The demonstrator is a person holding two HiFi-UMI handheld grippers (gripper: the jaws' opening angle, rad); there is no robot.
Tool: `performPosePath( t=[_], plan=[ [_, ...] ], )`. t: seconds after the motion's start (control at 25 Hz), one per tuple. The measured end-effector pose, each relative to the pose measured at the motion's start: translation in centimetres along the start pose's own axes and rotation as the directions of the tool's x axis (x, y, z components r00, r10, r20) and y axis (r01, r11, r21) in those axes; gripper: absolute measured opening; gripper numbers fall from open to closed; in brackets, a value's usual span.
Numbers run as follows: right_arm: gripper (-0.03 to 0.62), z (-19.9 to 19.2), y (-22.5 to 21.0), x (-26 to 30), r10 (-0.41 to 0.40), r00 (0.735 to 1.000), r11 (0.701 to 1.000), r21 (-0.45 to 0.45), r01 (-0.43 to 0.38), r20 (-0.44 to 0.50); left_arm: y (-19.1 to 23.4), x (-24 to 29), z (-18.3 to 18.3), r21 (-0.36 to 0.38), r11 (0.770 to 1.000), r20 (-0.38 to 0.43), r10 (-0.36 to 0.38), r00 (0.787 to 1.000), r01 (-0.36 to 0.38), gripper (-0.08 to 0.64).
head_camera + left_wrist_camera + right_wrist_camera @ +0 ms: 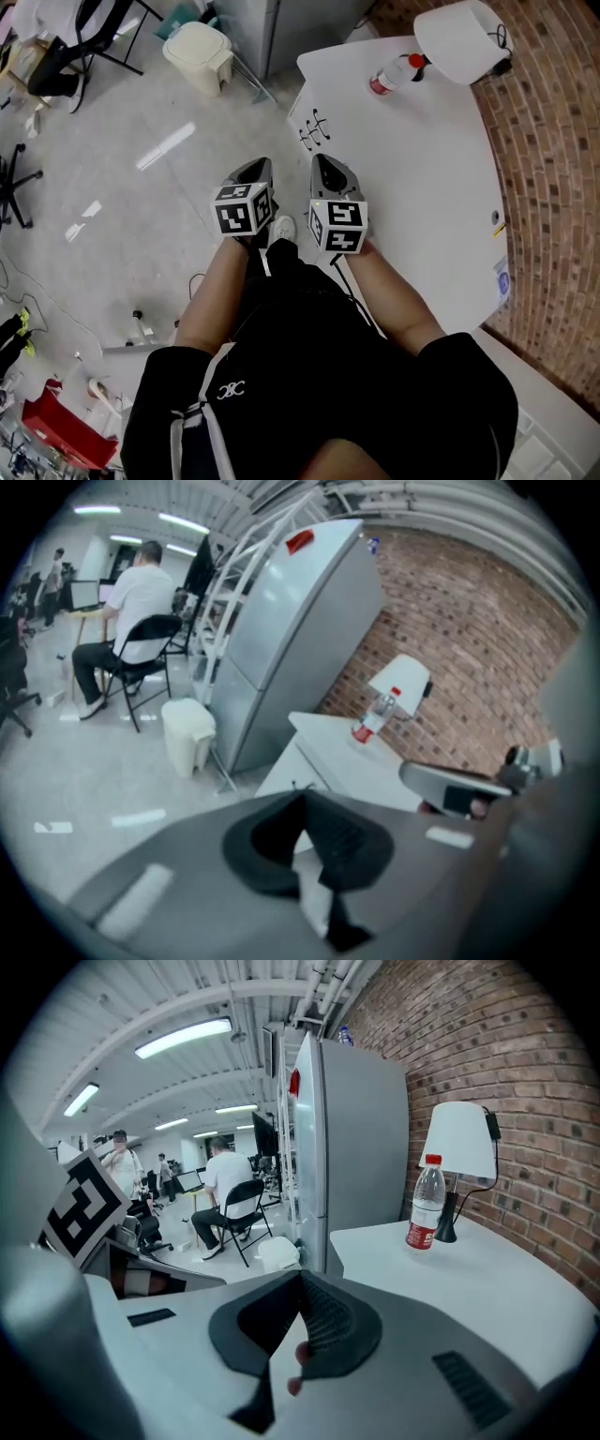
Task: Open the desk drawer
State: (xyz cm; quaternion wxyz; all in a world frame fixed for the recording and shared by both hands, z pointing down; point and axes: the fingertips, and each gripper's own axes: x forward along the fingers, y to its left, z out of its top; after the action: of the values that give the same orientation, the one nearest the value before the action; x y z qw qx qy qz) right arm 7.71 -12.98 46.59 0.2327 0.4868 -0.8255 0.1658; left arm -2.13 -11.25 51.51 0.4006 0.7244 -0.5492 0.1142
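The white desk (pixel 422 178) has its drawer front (pixel 302 120) on the side facing the floor, with small dark handles (pixel 315 131). In the left gripper view the same drawer front (pixel 281 778) shows just past the jaw tips. My left gripper (pixel 257 169) hangs over the floor, a short way from the handles, jaws shut and empty (pixel 305 795). My right gripper (pixel 324 161) hovers beside it over the desk's near edge. Its jaws meet at the tips (pixel 301 1275), and nothing is between them. Both point slightly downward toward the desk corner.
A water bottle (pixel 392 74) and a white lamp (pixel 461 37) stand at the desk's far end by the brick wall (pixel 562 187). A white bin (pixel 200 54) and a grey fridge (pixel 291 639) stand beyond the desk. A person sits on a folding chair (pixel 131 630) farther off.
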Motion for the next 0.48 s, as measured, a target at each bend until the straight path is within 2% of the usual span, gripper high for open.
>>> performPosePath(
  t=[0.2,0.32,0.48],
  plan=[
    [-0.002,-3.0,-0.2,4.0,-0.048,0.998,0.999,0.009,0.048,-0.046,2.4,5.7,-3.4,-0.047,0.992,-0.078,-0.122,0.990,0.118,-0.002],
    [-0.002,-6.0,-0.2,6.4,-0.075,0.994,0.996,0.033,0.078,-0.075,3.9,9.2,-6.1,-0.095,0.976,-0.118,-0.207,0.971,0.197,-0.002],
    [-0.002,-11.1,-1.4,9.5,-0.110,0.985,0.993,0.030,0.115,-0.131,5.8,14.4,-9.4,-0.164,0.951,-0.116,-0.281,0.953,0.261,0.000]
  ],
)
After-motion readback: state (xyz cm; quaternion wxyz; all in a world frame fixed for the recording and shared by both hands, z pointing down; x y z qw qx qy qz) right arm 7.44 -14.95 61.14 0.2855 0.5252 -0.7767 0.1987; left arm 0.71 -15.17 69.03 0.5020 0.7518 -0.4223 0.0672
